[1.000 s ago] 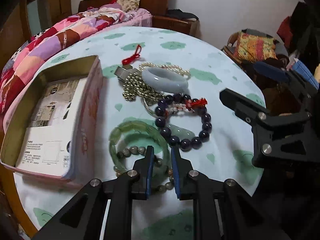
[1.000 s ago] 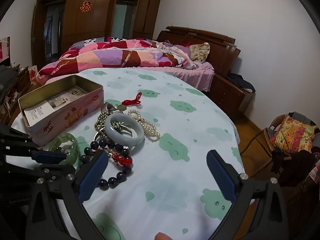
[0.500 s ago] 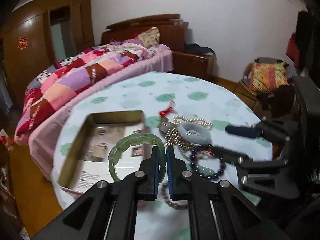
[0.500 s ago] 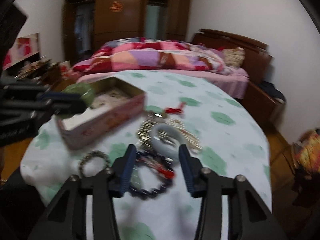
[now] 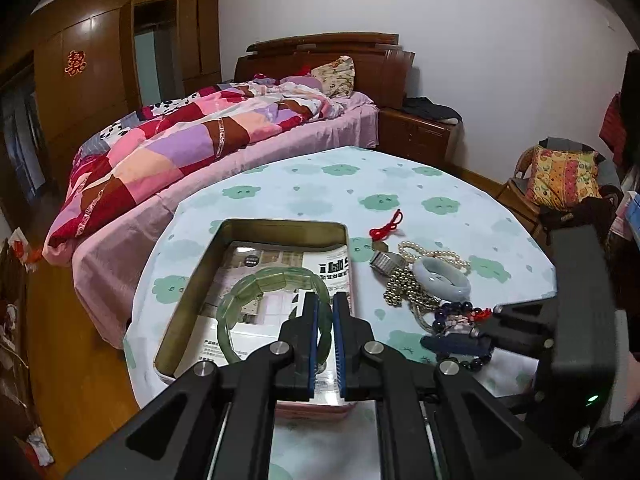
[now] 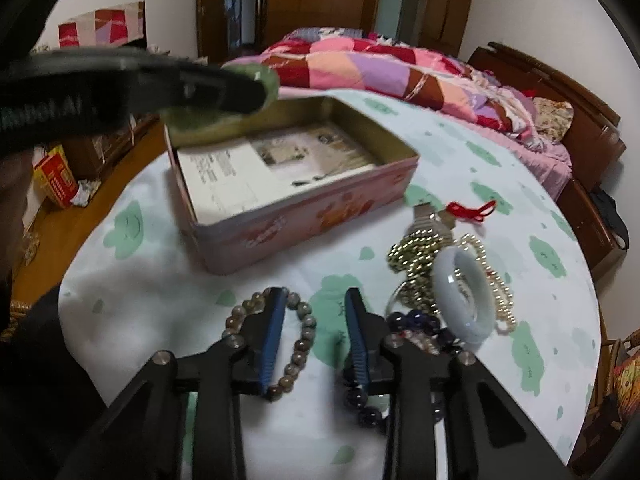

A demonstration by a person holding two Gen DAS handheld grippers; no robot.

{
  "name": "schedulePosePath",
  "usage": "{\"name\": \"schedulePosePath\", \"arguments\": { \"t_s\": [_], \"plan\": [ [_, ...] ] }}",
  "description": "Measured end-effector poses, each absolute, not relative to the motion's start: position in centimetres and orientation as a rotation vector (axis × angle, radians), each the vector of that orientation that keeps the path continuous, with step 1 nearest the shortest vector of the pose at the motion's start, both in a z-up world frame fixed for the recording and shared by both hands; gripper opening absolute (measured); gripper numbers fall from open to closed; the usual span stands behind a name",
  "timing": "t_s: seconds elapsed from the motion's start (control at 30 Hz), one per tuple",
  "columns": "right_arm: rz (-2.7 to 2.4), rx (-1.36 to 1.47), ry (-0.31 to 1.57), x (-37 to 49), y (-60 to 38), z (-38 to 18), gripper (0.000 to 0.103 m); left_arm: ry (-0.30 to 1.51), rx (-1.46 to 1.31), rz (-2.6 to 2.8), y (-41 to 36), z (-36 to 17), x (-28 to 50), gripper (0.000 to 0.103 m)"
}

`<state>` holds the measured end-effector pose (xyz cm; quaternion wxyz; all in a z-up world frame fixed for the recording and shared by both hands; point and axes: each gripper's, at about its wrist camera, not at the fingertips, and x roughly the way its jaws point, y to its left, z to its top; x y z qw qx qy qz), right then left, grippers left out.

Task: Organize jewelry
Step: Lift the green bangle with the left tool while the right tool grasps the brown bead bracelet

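The green bracelet point(image 5: 256, 300) hangs above the open tin point(image 5: 280, 226), pinched in your left gripper point(image 5: 323, 312). Your right gripper point(image 6: 314, 320), jaws just narrowing, straddles one side of the grey bead bracelet point(image 6: 300, 344) without pinching it.

Green segmented bracelet point(image 5: 256, 288) hangs above the open pink tin point(image 5: 280, 226); grey bead bracelet point(image 6: 298, 344) lies flat near the worktop's point(image 5: 360, 184) front edge.
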<state>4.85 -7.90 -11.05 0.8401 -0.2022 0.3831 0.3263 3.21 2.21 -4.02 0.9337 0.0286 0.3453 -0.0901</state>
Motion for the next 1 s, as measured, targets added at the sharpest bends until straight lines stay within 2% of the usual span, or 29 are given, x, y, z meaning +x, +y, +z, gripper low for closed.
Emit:
{"name": "schedulePosePath", "arguments": {
  "t_s": [0.13, 0.2, 0.23, 0.27, 0.73, 1.0],
  "plan": [
    [0.703, -0.474, 0.858, 4.5, -7.2, -12.2, 0.027, 0.72, 0.042, -0.176, 2.8, -4.5, 3.6, 0.006],
    [0.719, -0.498, 0.852, 3.9, -7.0, -12.5, 0.022, 0.729, 0.031, -0.174, 3.1, -4.8, 3.8, 0.006],
    [0.726, -0.498, 0.858, 3.9, -7.0, -12.6, 0.013, 0.735, 0.025, -0.174, 3.3, -5.0, 3.9, 0.006],
    [0.731, -0.494, 0.863, 3.8, -7.1, -12.5, 0.01, 0.739, 0.019, -0.174, 3.4, -5.1, 4.0, 0.006],
    [0.643, -0.372, 0.717, 5.3, -8.7, -7.7, 0.01, 0.746, -0.005, -0.181, 4.1, -5.1, 4.7, 0.006],
    [0.634, -0.333, 0.675, 8.8, -7.1, -5.6, 0.01, 0.743, -0.014, -0.174, 5.0, -4.8, 6.7, 0.006]
  ]
}}
